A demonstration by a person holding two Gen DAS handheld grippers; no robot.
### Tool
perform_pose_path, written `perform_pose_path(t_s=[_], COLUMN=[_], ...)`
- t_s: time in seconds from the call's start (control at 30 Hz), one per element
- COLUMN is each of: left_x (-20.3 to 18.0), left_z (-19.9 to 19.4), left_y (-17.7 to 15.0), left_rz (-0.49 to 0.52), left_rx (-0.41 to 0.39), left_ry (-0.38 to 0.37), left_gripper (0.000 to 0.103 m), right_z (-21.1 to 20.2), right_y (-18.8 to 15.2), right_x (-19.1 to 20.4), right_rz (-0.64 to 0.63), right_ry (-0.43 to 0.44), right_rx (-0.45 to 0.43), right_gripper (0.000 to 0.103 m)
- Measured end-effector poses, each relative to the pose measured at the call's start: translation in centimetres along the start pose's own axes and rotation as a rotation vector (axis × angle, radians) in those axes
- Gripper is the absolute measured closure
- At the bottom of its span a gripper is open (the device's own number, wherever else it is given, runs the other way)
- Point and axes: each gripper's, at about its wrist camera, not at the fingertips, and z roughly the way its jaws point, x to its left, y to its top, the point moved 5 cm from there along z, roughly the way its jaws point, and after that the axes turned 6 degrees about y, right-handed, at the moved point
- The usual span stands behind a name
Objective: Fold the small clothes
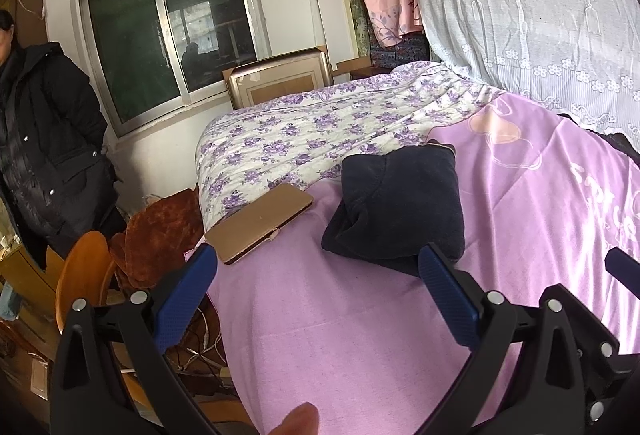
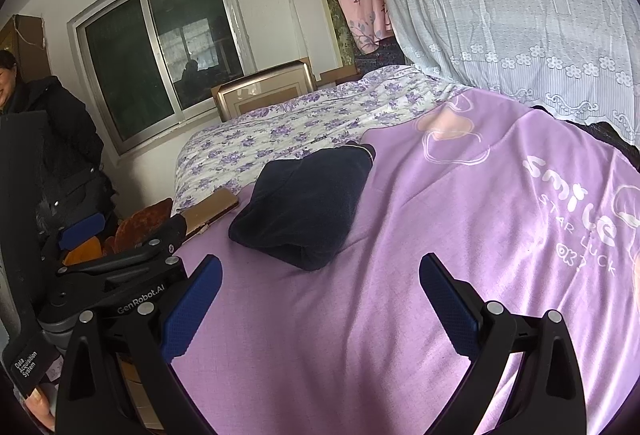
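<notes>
A dark navy garment (image 1: 400, 203) lies folded into a thick bundle on the purple bedsheet (image 1: 340, 335). It also shows in the right wrist view (image 2: 304, 203). My left gripper (image 1: 316, 267) is open and empty, just in front of the bundle, its right fingertip (image 1: 436, 263) close to the bundle's near edge. My right gripper (image 2: 320, 275) is open and empty, a short way in front of the bundle and apart from it. The left gripper's body (image 2: 120, 275) shows at the left of the right wrist view.
A gold phone-like case (image 1: 260, 223) lies on the bed left of the garment. A floral quilt (image 1: 320, 131) covers the far bed. A lace curtain (image 1: 540, 15) hangs at the right. A person in a black coat (image 1: 44, 147) stands left, beside a wooden chair (image 1: 84, 275).
</notes>
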Motion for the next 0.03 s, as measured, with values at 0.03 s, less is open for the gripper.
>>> perform_pose_path(t_s=[0.03], left_x=[-0.03], left_z=[0.01], left_y=[0.03], left_rz=[0.002], left_rx=[0.0], left_ry=[0.0], left_gripper=[0.005], right_z=[0.0], right_y=[-0.05], right_x=[0.02], right_rz=[0.001], right_ry=[0.0], right_rx=[0.0], right_gripper=[0.004])
